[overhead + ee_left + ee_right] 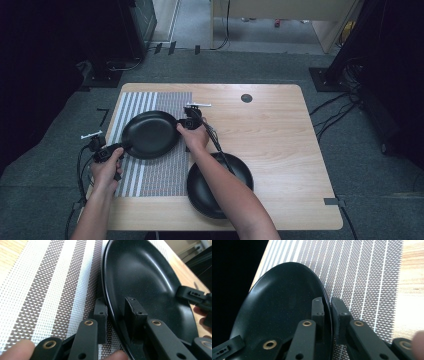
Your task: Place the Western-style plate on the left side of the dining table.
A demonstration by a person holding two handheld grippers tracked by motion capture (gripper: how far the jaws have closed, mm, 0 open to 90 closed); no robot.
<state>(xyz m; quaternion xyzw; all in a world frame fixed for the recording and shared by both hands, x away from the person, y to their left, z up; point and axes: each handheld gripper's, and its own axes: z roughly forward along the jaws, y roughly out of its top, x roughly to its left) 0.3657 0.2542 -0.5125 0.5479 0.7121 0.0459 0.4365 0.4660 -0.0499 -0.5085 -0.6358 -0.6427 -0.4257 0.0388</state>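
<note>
Black plate [150, 134], unmarked, is clamped by left gripper [121, 146] and right gripper [180, 123].

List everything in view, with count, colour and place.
plates: 2, black; one on the mat, gripped at opposite rims by both grippers; the other on bare wood near the front edge, partly under the right forearm
mat: 1, striped white and grey-brown, on the table's left half
table: 1, light wood, centre of the high view
hole cap: 1, dark, near the table's far edge
cables: several, black, on the grey carpet right of the table
left gripper: 1, black, on the plate's near-left rim
right gripper: 1, black, on the plate's far-right rim
forearms: 2, entering from the bottom
</note>
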